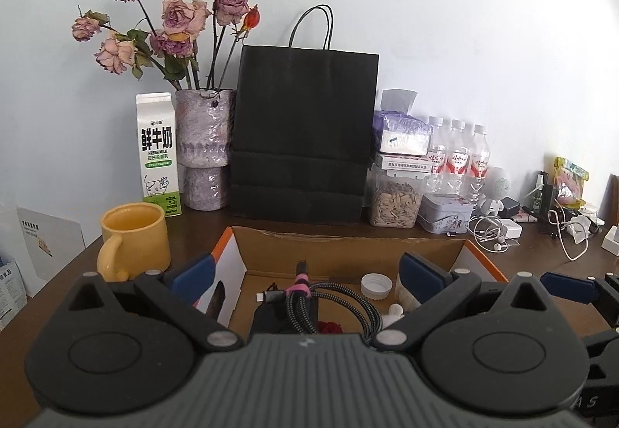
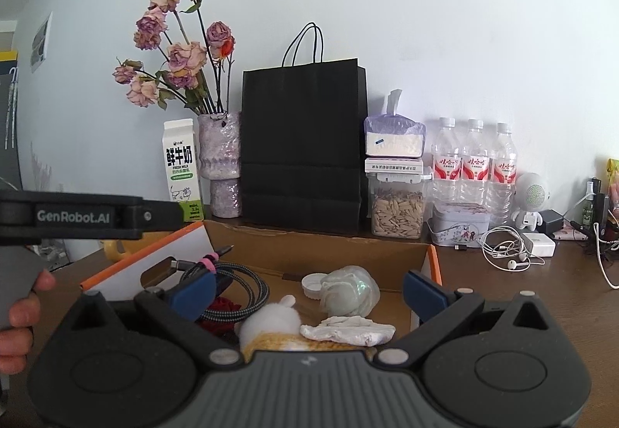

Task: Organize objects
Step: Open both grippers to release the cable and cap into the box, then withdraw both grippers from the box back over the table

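Two hand-held grippers hang over an open cardboard box (image 1: 348, 246) on my brown desk (image 2: 522, 296), both spread wide and holding nothing. My left gripper (image 1: 305, 273) has its blue pads (image 1: 193, 273) parted above the box's left half, where a coiled braided cable (image 1: 329, 300) bound with a pink tie lies against a dark pouch, a red scrap beside it and a white bottle cap (image 1: 374, 285) further right. My right gripper (image 2: 307, 290) stands open over the box's right half, above a white plush toy (image 2: 272, 321) with a yellow band, a crumpled white cloth (image 2: 348, 329) touching it, and a pale crumpled plastic wad (image 2: 350, 290) just beside the cap. In the right wrist view, my left hand (image 2: 19, 316) shows at the frame's left edge, its fingers curled round the grey handle.

Behind the box, against the wall, stand a milk carton (image 1: 158, 153), a purple vase of dried roses (image 1: 205, 149), a black paper bag (image 1: 305, 134), a clear canister of seeds (image 1: 394, 200) and three water bottles (image 2: 474, 165). A yellow mug (image 1: 133, 240) sits just left of the box. White earphones (image 2: 506, 250) lie tangled to the right.
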